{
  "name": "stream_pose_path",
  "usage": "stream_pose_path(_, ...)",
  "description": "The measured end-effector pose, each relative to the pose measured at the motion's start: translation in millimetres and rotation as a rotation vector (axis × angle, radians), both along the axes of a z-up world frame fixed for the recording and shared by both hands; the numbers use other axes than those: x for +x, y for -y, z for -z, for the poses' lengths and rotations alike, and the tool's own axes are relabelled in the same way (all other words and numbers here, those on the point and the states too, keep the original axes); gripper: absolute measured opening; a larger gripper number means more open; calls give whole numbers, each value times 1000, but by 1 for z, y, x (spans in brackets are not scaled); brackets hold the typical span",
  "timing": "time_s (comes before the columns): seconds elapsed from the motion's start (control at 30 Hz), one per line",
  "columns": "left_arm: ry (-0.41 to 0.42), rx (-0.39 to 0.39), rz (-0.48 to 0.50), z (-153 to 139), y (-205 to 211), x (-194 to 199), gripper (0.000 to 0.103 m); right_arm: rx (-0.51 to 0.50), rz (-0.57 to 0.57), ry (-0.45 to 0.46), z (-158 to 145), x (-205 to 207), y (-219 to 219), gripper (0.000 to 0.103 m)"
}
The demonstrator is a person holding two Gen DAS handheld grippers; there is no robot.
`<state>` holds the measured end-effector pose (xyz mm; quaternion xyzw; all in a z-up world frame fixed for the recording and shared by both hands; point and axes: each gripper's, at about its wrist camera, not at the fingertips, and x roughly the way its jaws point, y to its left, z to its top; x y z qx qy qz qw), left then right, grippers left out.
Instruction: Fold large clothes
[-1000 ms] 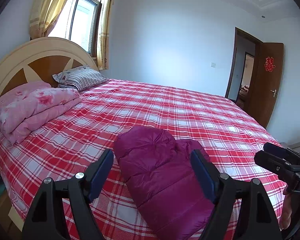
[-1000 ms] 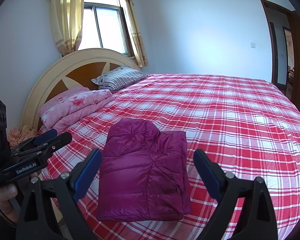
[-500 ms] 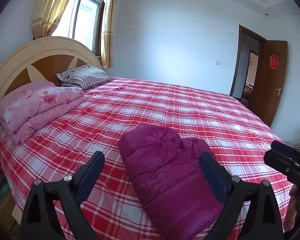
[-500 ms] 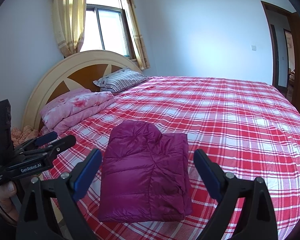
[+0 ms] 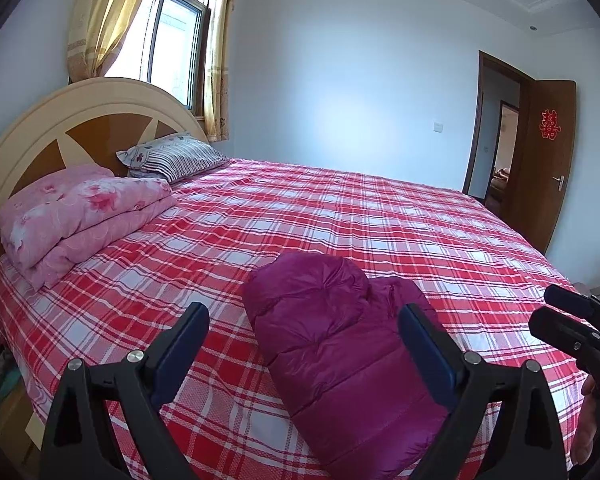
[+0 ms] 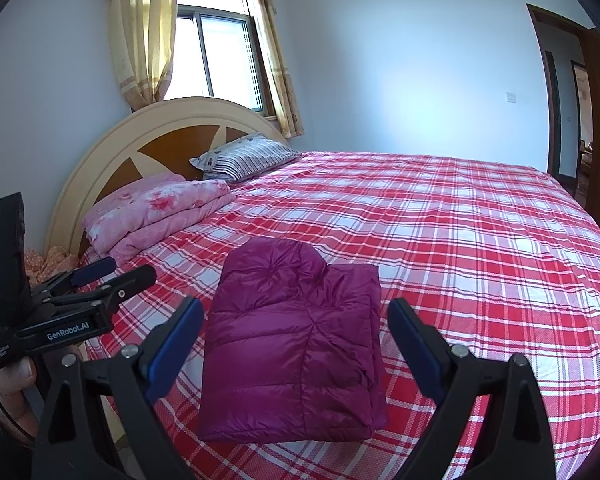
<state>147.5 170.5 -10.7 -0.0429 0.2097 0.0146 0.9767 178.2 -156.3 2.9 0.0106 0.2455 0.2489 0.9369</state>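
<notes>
Both grippers, left gripper (image 5: 303, 340) and right gripper (image 6: 296, 334), are backing away wide open and empty, keeping clear of the folded purple down jacket (image 6: 296, 332) on the bed (image 6: 480, 232).

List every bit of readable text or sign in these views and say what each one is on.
"GenRobot.AI": white print on the left gripper, on its black body in the right wrist view.
Small white print beside it: too small to read.
Red paper-cut character on the brown door: a double-happiness sign.
Purple down jacket: no text visible.
</notes>
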Motion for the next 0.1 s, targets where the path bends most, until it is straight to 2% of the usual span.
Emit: stream_pose_path(0.1, 3, 0, 14, 1, 3, 0, 96, -1, 1, -3, 2, 0, 0, 95)
